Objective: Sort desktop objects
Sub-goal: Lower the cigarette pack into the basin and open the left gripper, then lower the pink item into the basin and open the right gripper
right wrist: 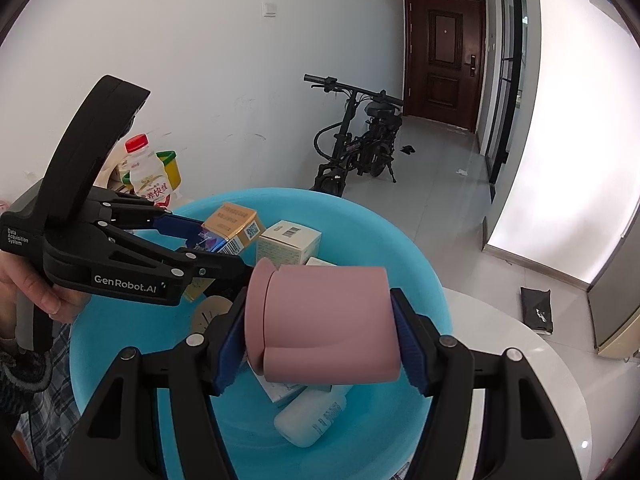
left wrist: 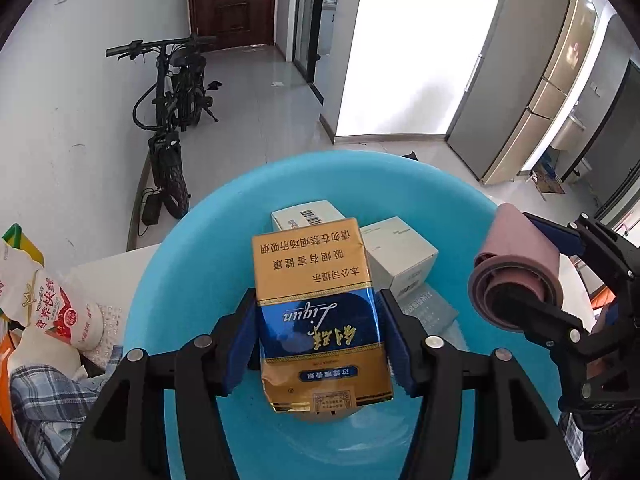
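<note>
Hovering over the blue basin (left wrist: 188, 264), the left gripper (left wrist: 318, 344) is bracketing a cigarette pack (left wrist: 320, 320); pad contact is unclear. The right gripper (right wrist: 320, 340) is clamping a pink cup (right wrist: 328, 324) sideways above the basin.

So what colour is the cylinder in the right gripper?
Dusty pink cylinder, plain, no pattern; clearest in the right wrist view.

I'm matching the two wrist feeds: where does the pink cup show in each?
Left wrist view: the pink cup sits at the right edge, clamped in the right hand-held gripper, over the rim of the blue basin.
Right wrist view: centre foreground, between the blue pads, above the basin.
Shared landmark: the white barcoded box in the basin.
</note>
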{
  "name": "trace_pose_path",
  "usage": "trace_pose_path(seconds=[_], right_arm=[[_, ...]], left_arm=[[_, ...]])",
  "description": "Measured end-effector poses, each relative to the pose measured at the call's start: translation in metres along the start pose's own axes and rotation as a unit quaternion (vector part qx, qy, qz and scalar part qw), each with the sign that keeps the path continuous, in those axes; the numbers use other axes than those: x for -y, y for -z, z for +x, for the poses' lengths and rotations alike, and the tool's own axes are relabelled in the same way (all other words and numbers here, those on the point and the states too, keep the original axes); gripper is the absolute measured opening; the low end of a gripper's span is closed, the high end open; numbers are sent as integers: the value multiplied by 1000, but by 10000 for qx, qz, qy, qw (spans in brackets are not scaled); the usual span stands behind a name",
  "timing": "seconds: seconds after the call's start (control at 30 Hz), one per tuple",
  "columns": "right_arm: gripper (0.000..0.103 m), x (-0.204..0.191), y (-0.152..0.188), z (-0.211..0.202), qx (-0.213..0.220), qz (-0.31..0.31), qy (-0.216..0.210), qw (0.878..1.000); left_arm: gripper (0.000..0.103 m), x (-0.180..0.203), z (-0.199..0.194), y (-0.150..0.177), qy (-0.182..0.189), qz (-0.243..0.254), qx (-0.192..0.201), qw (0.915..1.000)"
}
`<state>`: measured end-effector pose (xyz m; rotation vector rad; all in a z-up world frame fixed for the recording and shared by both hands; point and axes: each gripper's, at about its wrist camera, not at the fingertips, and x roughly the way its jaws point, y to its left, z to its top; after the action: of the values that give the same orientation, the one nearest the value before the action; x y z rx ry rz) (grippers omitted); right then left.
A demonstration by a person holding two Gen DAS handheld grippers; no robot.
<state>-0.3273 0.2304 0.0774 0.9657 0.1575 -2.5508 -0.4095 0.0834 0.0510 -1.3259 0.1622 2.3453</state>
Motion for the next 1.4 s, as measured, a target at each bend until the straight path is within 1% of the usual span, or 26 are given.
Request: trace_pose_path(seconds=[0.03,0.07,0.1,0.23,0.47,0.57,0.77,0.87,1.0,1.1,1.13,1.17,1.2,1.4], right_arm=[[64,0,-1,0,2,6,-9,10000],[64,0,-1,0,2,12,-14,10000],[64,0,-1,0,1,18,-18,10000],[64,1,0,0,-2,55,-10,10000],[64,-1,0,0,-44,52,9,10000],[64,-2,0,3,-102,27,31,9999],[64,-1,4,11,-247,102,-1,9996],[64,-1,4,13,-268,68,7,9996],[65,-3,5,19,-397,-95,63,9991],[65,-5,4,15,-290,-155,200,9993],[67,-5,3,13,-250,-161,218,9993],[72,-5,2,11,-218,-168,220,9994],[73,-5,1,8,-189,-167,221,9994],[73,-2,-2,-2,-161,-65,209,9996]], left_arm=[[73,-1,-2,0,8,-36,27,10000],[78,-2,-5,-1,32,-59,81,9999],[85,-3,-9,-1,63,-81,163,9998],[85,-4,-27,0,9,-74,361,9993],[85,2,-47,4,-227,155,508,9983],[85,4,-49,3,-294,183,487,9982],[85,4,-51,5,-228,153,456,9986],[85,6,-49,8,-305,239,376,9985],[85,5,-54,11,-291,240,390,9985],[85,2,-56,12,-318,203,371,9986],[85,2,-57,13,-337,203,365,9986],[85,2,-57,14,-356,209,364,9985],[85,3,-58,15,-367,222,367,9984],[85,8,-64,23,-353,306,355,9983]])
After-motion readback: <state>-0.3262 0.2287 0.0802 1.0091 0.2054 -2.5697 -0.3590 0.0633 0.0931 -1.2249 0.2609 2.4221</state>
